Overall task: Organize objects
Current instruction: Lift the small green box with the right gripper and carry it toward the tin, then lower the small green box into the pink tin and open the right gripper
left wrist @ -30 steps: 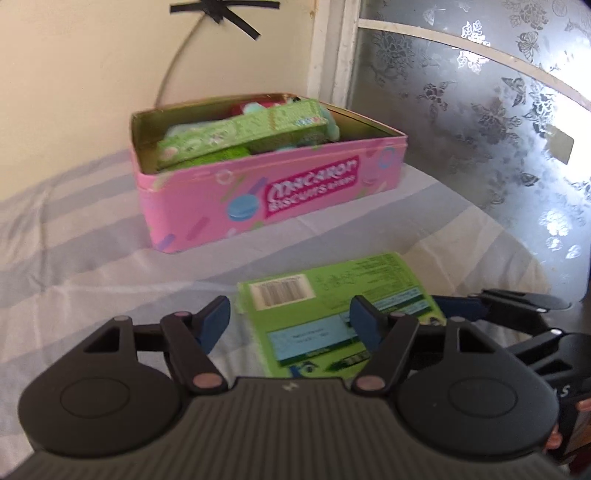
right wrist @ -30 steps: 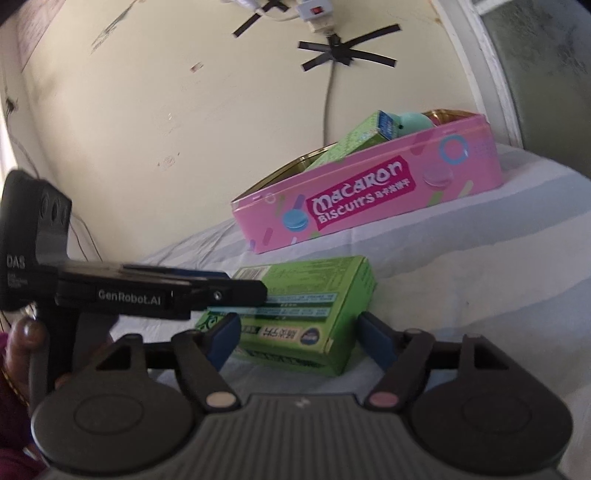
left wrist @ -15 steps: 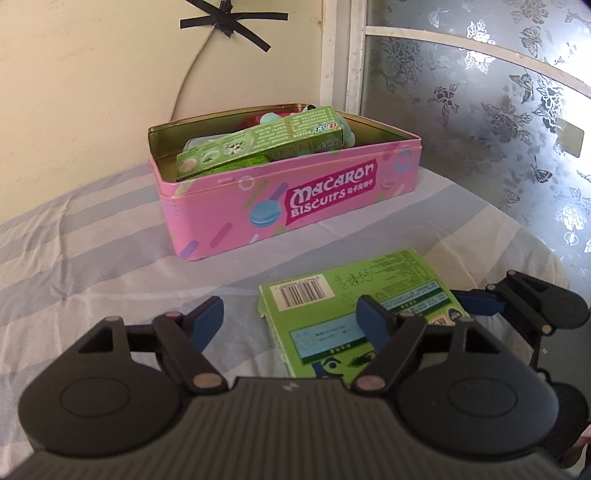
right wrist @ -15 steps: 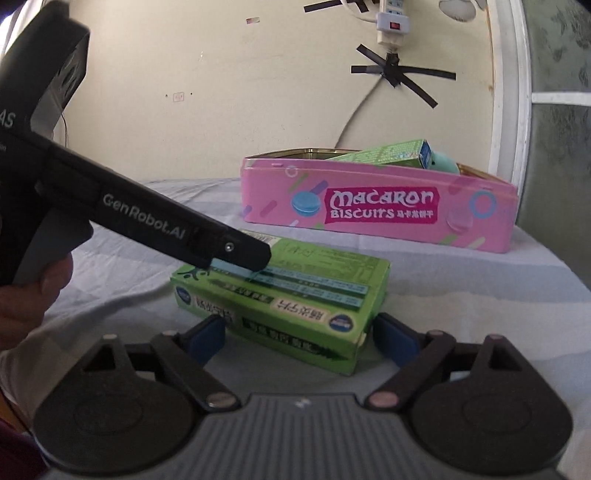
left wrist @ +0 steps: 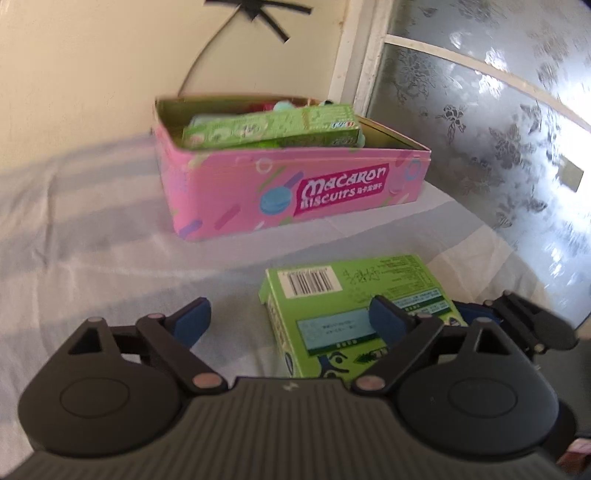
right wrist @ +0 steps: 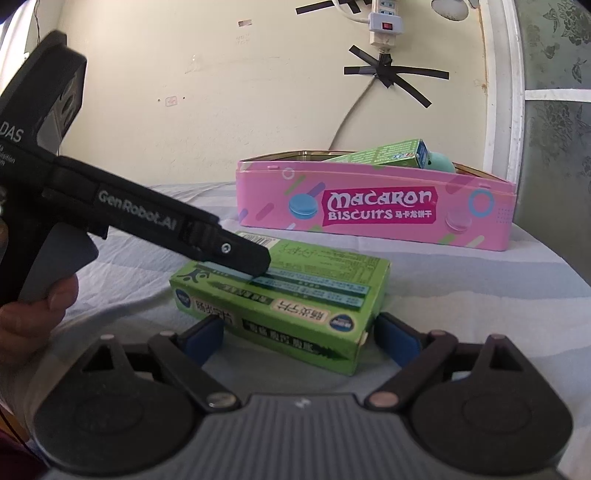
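A flat green carton (left wrist: 354, 299) lies on the striped cloth in front of a pink "Macaron Biscuits" tin (left wrist: 332, 192). The tin holds another green carton (left wrist: 273, 127) and a mint-green object (right wrist: 439, 162). My left gripper (left wrist: 291, 317) is open, its right finger over the carton's top. My right gripper (right wrist: 303, 332) is open with its fingers on either side of the carton's (right wrist: 291, 291) near end. The tin also shows in the right wrist view (right wrist: 376, 210). The left gripper's finger (right wrist: 236, 254) rests over the carton's top there.
A cream wall with a taped cable (right wrist: 388, 74) and a power strip (right wrist: 384, 22) stands behind the tin. A frosted patterned window (left wrist: 498, 122) is at the right. The striped cloth (left wrist: 92, 229) spreads left of the tin.
The right gripper has swung lower and squarer to the carton's end, its fingers now flanking it. The left gripper shifted a little; the carton has stayed in place.
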The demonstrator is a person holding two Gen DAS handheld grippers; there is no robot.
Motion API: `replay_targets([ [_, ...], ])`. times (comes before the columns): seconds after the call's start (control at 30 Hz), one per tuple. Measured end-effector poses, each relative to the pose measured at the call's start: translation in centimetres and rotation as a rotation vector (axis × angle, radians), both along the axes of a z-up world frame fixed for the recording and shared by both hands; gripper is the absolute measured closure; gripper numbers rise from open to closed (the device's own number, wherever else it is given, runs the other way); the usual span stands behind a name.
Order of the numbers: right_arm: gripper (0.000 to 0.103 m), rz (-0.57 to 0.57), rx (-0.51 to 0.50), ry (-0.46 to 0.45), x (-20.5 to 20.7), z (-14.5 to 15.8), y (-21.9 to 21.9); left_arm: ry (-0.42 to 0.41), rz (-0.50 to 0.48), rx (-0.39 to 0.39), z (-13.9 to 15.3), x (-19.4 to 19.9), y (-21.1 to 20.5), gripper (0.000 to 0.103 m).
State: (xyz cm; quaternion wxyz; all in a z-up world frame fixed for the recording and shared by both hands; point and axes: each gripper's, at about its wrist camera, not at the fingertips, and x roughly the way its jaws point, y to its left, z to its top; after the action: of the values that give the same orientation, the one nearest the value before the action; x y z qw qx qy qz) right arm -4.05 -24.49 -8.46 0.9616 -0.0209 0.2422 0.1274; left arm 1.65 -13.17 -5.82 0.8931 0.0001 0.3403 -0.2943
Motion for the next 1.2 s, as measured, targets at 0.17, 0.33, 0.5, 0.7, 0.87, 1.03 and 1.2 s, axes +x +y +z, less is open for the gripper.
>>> replay_targets([
  [0.17,0.011,-0.012,-0.018,0.005,-0.1,0.2,0.2,0.037,-0.022,-0.056,-0.3,-1.6,1.1,0.009],
  [0.33,0.011,-0.032,-0.009,0.007,-0.4,0.2,-0.6,0.071,-0.025,-0.087,-0.2,-1.5,1.3,0.013],
  [0.5,0.013,-0.013,-0.003,0.006,0.0,0.3,-0.6,0.108,-0.094,-0.094,0.0,-0.7,0.0,0.032],
  [0.7,0.017,-0.023,0.014,-0.001,0.4,0.9,-0.2,0.038,-0.092,-0.051,0.9,-1.1,-0.5,0.032],
  [0.87,0.017,-0.001,-0.003,-0.116,1.2,4.4,0.3,-0.09,-0.019,-0.071,4.8,-0.9,0.2,0.032],
  [1.03,0.017,0.035,-0.077,-0.205,6.9,9.4,-0.6,-0.129,0.045,-0.085,9.9,4.6,-0.5,0.031],
  [1.2,0.017,0.049,-0.049,-0.145,15.9,11.6,-3.9,-0.168,0.109,-0.012,11.3,11.9,-3.7,0.031],
])
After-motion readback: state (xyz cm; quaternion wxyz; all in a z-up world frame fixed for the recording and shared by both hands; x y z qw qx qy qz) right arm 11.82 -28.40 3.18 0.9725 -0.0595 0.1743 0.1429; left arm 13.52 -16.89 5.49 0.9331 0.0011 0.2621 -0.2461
